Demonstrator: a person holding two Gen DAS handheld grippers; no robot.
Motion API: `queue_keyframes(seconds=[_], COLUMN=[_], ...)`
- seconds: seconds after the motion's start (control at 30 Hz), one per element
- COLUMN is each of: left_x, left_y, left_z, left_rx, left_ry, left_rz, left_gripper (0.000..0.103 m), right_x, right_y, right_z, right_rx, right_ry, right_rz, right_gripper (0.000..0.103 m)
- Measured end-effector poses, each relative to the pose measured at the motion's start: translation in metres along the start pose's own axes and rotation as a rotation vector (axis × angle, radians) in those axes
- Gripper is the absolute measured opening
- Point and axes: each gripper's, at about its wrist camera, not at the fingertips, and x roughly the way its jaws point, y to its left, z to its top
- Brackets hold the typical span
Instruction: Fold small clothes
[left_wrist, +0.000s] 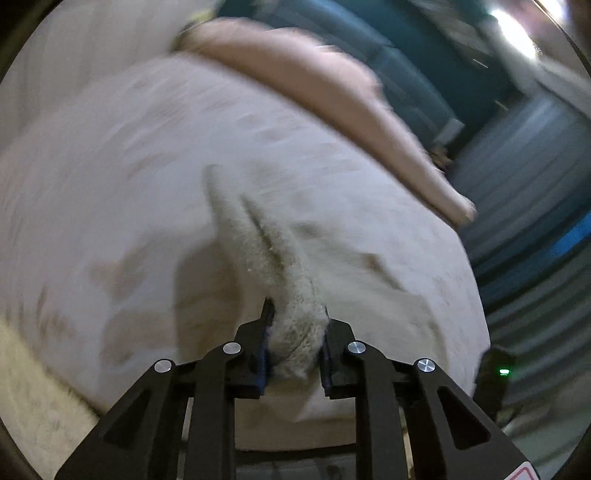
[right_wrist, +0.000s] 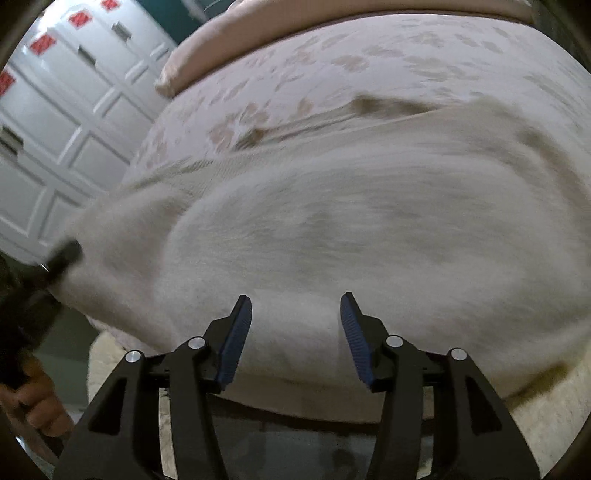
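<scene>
A cream knitted garment (right_wrist: 351, 221) lies spread over the bed, blurred by motion. In the left wrist view my left gripper (left_wrist: 295, 325) is shut on a bunched edge of the cream garment (left_wrist: 269, 258), which stretches away from the jaws above the bed. In the right wrist view my right gripper (right_wrist: 295, 314) is open and empty, its blue pads (right_wrist: 236, 339) just above the garment's near edge. The left gripper's tip (right_wrist: 64, 254) shows at the left edge of that view, holding the garment's corner.
The bed (right_wrist: 332, 66) has a pale floral sheet and a pink pillow (right_wrist: 229, 40) at its far side, also in the left view (left_wrist: 332, 92). White cabinet doors (right_wrist: 66, 110) stand left. A pale rug (left_wrist: 33, 398) lies beside the bed.
</scene>
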Motion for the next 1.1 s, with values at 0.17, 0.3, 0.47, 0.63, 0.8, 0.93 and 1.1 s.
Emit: queue_keyframes(seconds=[0.17,0.3,0.47,0.63,0.8,0.93,1.1], left_x=[0.029,0.092,0.171,0.121,0.085,0.09,0.098], left_y=[-0.113,-0.188,-0.196,-0.198,-0.164,-0.114,-0.078], left_z=[-0.005,-0.052,-0.111,-0.107,-0.108,-0.122,-0.123], left_rx=[0.226,0.401,0.408,0.476,0.54,0.482,0.333], left_ry=[0.043,0.194,0.375,0.232,0.168,0.277,0.355], left_rz=[-0.167,-0.233,-0.126,-0.122,0.026,0.136,0.166], left_gripper=[0.016,0.016,0.02,0.047,0.073,0.074,0.074], right_x=[-0.045,-0.081,-0.102,-0.109,-0.077,-0.047,-0.021], right_y=[-0.055,-0.11,-0.158,-0.158,-0.142,-0.12,-0.094], right_z=[-0.006,-0.019,-0.031,-0.019,0.012,0.022,0.027], right_rx=[0.106,0.203,0.313,0.317,0.359,0.32,0.281], right_ry=[-0.084,-0.134,-0.15,-0.18,-0.118,-0.034,0.035], right_rz=[-0.064,-0.136,-0.171,-0.05,0.145,0.109,0.089], right_gripper=[0.048,0.048,0.05,0.066,0.072,0.076,0.076])
